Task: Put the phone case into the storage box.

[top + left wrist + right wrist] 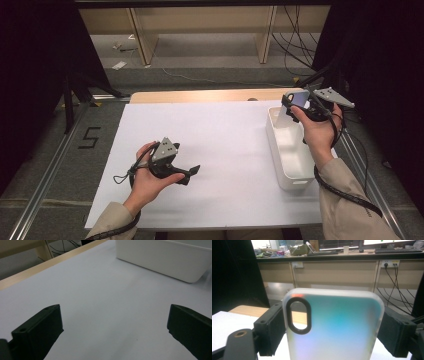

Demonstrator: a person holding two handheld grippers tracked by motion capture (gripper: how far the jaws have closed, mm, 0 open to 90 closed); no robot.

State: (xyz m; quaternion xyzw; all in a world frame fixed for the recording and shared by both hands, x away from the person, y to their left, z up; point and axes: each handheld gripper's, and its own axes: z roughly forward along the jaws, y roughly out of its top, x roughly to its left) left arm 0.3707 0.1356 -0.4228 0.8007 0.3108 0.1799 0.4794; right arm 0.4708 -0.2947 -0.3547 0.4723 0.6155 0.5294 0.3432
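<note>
Frosted phone case (334,325) sat clamped edgewise between the right gripper (300,107) jaws, held above the white bin (290,150). Left gripper (192,172) jaws stood wide, nothing between. Best lowered squarely inside the bin walls before letting go.

The surface (150,97) was of light wood, and a white sheet (220,150) covered almost all of it. A bare wooden strip showed along the far edge. On the sheet, near its right edge, stood a long white bin (295,172).
</note>
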